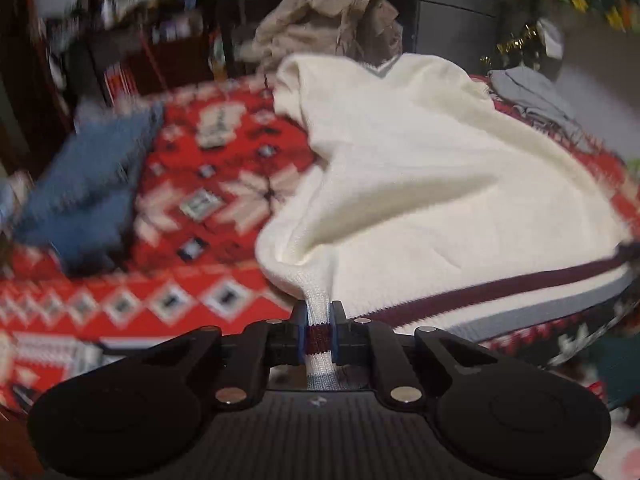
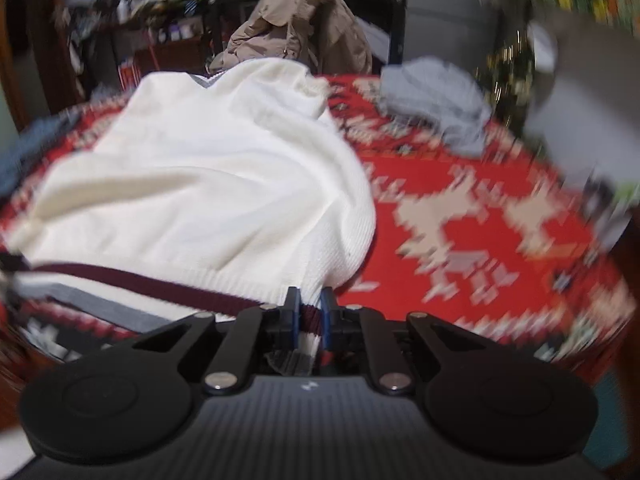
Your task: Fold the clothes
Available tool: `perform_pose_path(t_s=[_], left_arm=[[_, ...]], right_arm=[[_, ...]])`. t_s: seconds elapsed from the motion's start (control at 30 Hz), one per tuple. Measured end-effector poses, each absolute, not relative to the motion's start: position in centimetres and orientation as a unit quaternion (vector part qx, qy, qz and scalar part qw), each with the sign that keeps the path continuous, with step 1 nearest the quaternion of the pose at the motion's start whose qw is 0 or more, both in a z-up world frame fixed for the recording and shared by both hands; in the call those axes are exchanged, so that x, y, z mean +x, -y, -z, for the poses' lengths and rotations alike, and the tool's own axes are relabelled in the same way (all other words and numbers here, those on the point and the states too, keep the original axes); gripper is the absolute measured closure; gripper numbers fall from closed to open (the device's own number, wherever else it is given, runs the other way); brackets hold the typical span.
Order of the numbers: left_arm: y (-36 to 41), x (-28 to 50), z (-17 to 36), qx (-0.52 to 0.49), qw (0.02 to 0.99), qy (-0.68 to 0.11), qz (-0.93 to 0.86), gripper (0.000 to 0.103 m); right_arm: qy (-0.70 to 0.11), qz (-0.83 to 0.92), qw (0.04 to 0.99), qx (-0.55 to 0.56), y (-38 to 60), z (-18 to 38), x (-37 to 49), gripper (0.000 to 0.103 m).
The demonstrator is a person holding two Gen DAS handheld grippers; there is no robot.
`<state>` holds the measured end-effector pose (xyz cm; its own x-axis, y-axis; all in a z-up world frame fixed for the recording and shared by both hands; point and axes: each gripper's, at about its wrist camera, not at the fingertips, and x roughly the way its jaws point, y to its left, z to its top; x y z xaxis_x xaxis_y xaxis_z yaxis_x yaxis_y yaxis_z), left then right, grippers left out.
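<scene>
A cream knitted sweater [image 1: 420,184] with a maroon and grey striped hem lies spread on a red patterned blanket [image 1: 208,200]. My left gripper [image 1: 318,332] is shut on the hem's left corner, and the ribbed band is pinched between the blue pads. In the right wrist view the same sweater [image 2: 208,184] stretches away to the left. My right gripper [image 2: 309,326] is shut on the hem's right corner, the maroon stripe caught between its fingers. The hem runs taut between the two grippers.
A folded blue garment [image 1: 84,196] lies on the blanket to the left. A crumpled grey garment [image 2: 436,104] sits at the far right of the blanket [image 2: 480,208]. Behind it a beige jacket [image 2: 296,24] hangs over dark cluttered shelves.
</scene>
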<state>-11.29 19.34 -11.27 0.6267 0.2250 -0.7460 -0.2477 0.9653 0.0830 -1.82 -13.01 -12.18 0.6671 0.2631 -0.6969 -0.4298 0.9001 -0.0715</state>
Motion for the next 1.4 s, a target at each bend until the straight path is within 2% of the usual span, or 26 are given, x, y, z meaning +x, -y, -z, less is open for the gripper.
perform_pose_path(t_s=[0.37,0.43,0.47,0.5,0.53,0.57,0.67,0.77,1.07,1.4], left_arm=[[-19.0,-12.6,12.1,-0.025,0.893,-0.436,-0.113,0.091],[-18.6,-12.7,12.3,-0.017,0.893,-0.437,-0.108,0.087],[-18.4,-12.8,12.4,-0.013,0.894,-0.435,-0.109,0.083],[-18.4,-12.9,12.4,-0.014,0.896,-0.430,-0.109,0.081],[-18.5,-13.1,12.2,-0.020,0.899,-0.423,-0.110,0.075],[-18.6,-13.4,12.0,-0.027,0.902,-0.416,-0.111,0.067],[-19.1,-14.4,11.1,-0.053,0.911,-0.394,-0.111,0.054],[-19.6,-15.5,10.0,-0.083,0.918,-0.371,-0.113,0.045],[-18.4,-16.9,5.9,-0.105,0.939,-0.309,-0.104,0.038],[-16.8,-15.7,4.0,-0.141,0.936,-0.295,-0.127,0.038]], right_arm=[[-0.354,-0.173,0.904,-0.163,14.4,13.2,-0.9,0.092],[-0.357,-0.176,0.905,-0.150,14.6,13.1,-0.9,0.090],[-0.359,-0.178,0.905,-0.143,14.8,13.1,-0.9,0.087],[-0.361,-0.180,0.905,-0.135,15.0,13.0,-0.9,0.075],[-0.363,-0.182,0.905,-0.127,15.2,13.0,-1.0,0.071],[-0.363,-0.183,0.906,-0.116,15.5,12.8,-1.0,0.070],[-0.361,-0.186,0.911,-0.078,16.7,11.8,-1.4,0.065],[-0.354,-0.195,0.914,-0.045,17.8,10.4,-2.2,0.056],[-0.312,-0.226,0.923,-0.021,18.9,4.6,-4.1,0.029],[-0.280,-0.265,0.922,-0.010,18.5,-0.7,-3.2,0.022]])
